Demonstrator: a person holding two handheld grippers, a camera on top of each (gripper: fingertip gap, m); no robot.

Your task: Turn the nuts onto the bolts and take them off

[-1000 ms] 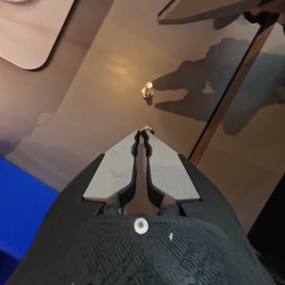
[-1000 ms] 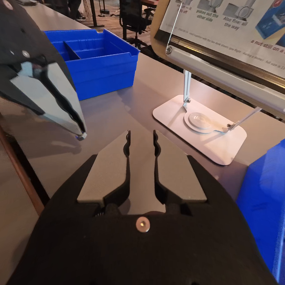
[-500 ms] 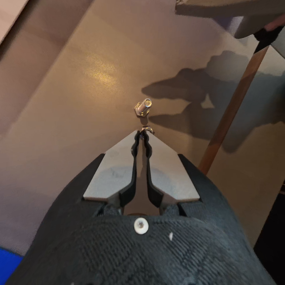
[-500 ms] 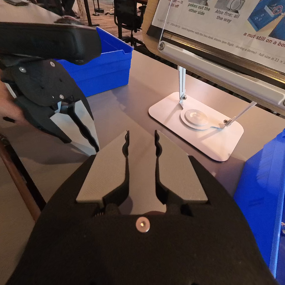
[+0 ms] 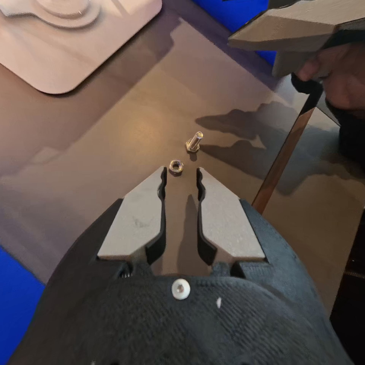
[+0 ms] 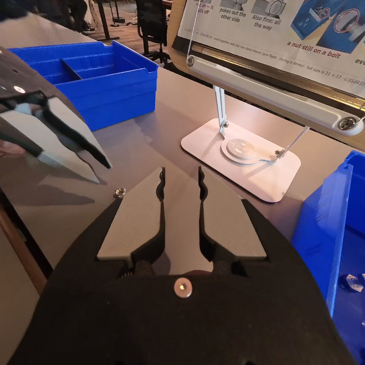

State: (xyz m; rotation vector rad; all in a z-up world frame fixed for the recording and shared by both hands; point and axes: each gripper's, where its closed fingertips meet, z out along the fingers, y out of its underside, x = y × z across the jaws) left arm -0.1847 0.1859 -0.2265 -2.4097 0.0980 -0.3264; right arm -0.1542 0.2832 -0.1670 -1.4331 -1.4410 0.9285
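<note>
Nut (image 5: 176, 167) loose by open L gripper (image 5: 181, 170)

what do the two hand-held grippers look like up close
Both match: the left hand-held gripper and right hand-held gripper have a rounded black body with a ribbed printed texture, one silver screw in the middle, and two flat grey wedge fingers edged inside with wavy black pads.

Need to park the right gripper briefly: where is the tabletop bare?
Bare grey tabletop lies between the blue divided bin and white stand base. Crowded beside the small steel hex nut and upright steel bolt.
</note>
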